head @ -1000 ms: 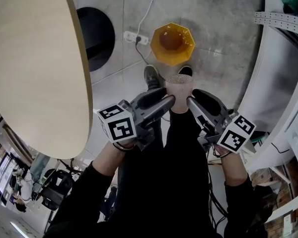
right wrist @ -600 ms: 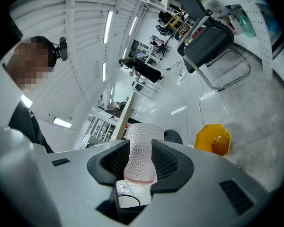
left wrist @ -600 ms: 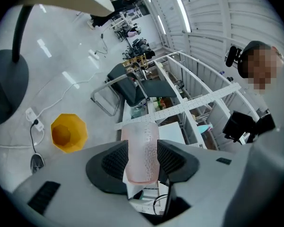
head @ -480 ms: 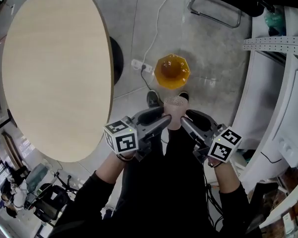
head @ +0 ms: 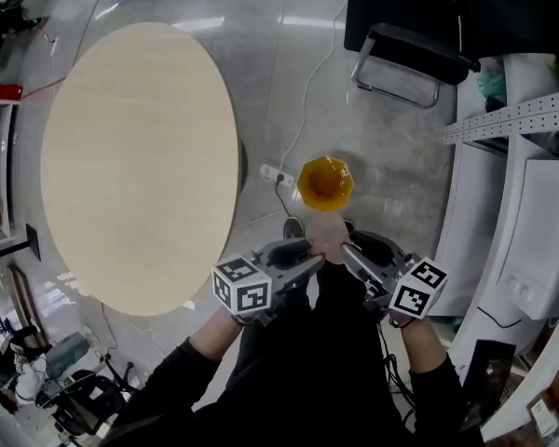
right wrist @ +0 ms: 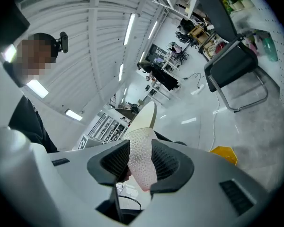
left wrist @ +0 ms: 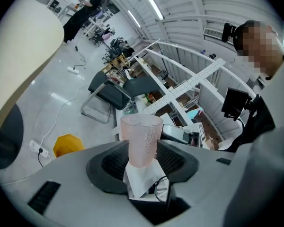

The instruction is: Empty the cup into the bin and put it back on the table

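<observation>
While the round tabletop (head: 140,156) lies at left, our left gripper (head: 307,257) and right gripper (head: 351,255) both clamp the pink cup (head: 328,235), held off the tabletop near the yellow bin (head: 325,182). Only the gripper views show its dimpled wall; only the head view shows the marker cubes (head: 242,285).

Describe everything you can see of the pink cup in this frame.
The pink cup is translucent, plastic-looking and dimpled all over, tapering from an open rim to a narrower base. It is roughly upright in the air, clamped on its lower wall by the left gripper and the right gripper. It hangs before the person's legs, short of the orange bin on the floor. Its contents cannot be made out.
</observation>
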The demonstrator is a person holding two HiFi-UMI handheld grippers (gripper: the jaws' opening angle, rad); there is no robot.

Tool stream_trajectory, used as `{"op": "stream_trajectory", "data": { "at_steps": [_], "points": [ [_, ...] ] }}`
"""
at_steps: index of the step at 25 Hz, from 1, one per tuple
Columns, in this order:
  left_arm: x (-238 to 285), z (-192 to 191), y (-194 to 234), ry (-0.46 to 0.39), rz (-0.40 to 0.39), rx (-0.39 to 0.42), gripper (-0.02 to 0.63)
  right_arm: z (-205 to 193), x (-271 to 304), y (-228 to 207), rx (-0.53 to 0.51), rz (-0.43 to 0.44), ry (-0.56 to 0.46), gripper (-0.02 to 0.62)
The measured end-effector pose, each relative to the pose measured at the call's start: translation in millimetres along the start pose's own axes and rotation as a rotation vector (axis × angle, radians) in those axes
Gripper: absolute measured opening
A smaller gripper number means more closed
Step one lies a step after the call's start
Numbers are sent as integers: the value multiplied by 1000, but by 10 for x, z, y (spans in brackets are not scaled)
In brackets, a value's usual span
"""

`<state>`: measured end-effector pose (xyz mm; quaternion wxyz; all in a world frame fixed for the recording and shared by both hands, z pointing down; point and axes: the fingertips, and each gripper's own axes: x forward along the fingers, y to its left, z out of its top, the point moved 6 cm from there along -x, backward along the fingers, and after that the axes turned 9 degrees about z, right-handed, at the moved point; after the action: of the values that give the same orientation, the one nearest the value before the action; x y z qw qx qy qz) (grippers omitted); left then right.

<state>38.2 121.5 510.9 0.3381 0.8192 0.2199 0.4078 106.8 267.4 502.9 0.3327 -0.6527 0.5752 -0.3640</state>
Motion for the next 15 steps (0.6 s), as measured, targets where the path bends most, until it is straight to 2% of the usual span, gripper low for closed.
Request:
{"op": "stream_trajectory", "data": {
  "at_steps": [8, 15],
  "points": [
    [-198, 362, -559, -82, -2, 144, 201, 465, -172, 509, -159, 56, -4, 153],
    [-398, 606, -1042, -194, 54, 340, 201, 742, -316, 891, -290, 120, 5, 153]
  ]
}}
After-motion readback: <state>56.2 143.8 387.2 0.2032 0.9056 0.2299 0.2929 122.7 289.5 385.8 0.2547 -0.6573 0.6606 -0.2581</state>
